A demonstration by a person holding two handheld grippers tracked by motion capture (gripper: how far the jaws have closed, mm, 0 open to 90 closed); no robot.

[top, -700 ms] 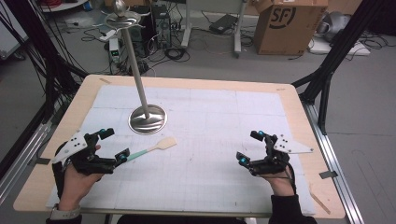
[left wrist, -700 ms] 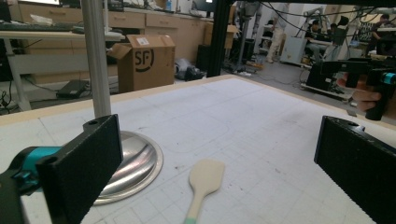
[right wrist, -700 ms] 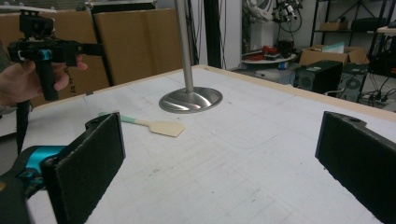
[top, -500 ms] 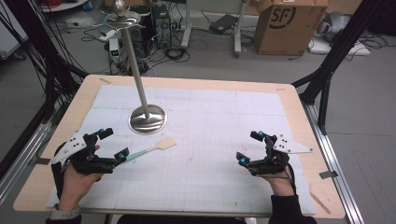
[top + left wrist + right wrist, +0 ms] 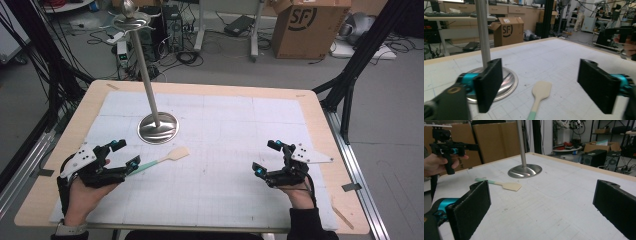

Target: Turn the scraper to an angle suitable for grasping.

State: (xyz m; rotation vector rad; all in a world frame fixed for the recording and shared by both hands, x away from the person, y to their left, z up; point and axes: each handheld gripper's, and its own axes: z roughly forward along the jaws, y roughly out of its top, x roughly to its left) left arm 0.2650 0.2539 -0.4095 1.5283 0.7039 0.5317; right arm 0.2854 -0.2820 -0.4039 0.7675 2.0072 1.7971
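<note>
The spatula [image 5: 162,159] lies flat on the worktop [image 5: 235,150], just beside the metal stand [image 5: 158,127] and on the person's side of its round base. Its wide end points toward the stand. Its green handle points away from the stand, toward the left gripper [image 5: 125,156].

The left gripper sits right at the handle end, farther from the stand than the spatula is. Its jaws are wide open, and the handle lies on the worktop between them. Nothing is held yet. The right gripper [image 5: 265,157] is well apart from the stand, far off on the other side of the spatula. Its jaws are wide open too, with nothing in them.

I think the step in hand is reaching for the spatula to pick it up. The next move would be to go a little lower over the handle and then close the jaws on it. The handle is thin and lies flat, so the jaws have to get down close to the worktop.

The spatula has a pale, flat blade like a little paddle. It looks smooth. The stand is shiny metal, with a tall thin pole on a round base like a plate. The worktop has a white mat with faint grid lines and a wooden edge.
</note>
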